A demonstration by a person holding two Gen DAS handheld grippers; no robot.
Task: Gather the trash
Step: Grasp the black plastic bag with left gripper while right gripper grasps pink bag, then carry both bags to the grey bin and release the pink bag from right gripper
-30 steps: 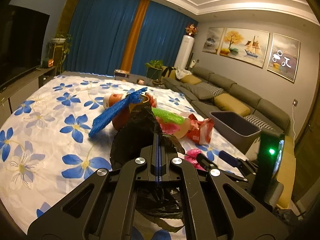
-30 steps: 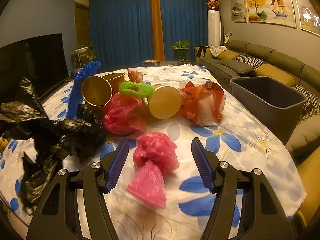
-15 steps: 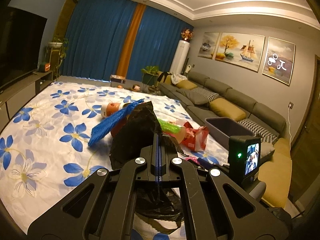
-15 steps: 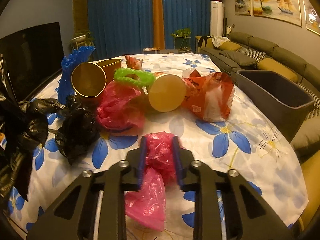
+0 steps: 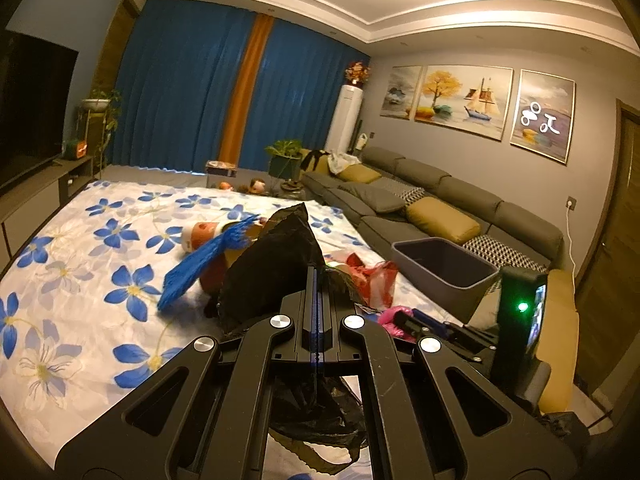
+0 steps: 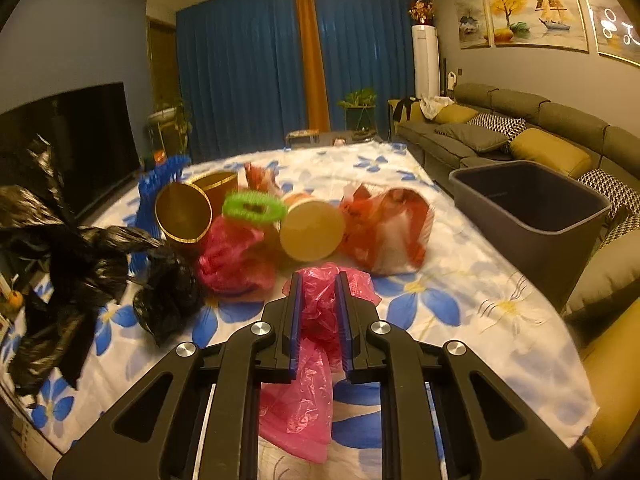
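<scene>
My left gripper is shut on a black plastic bag and holds it above the table; the bag also shows at the left of the right wrist view. My right gripper is shut on a pink plastic bag, lifted a little off the flowered tablecloth. The pink bag and right gripper show in the left wrist view. A grey bin stands at the table's right edge, open and apparently empty.
A trash pile lies mid-table: two gold cups, a green ring, another pink bag, a paper tub, a red-white wrapper, a blue brush, a small black bag. A sofa runs along the right.
My right gripper closed on the pink bag and has lifted it slightly. My left gripper has risen with the black bag still in it.
</scene>
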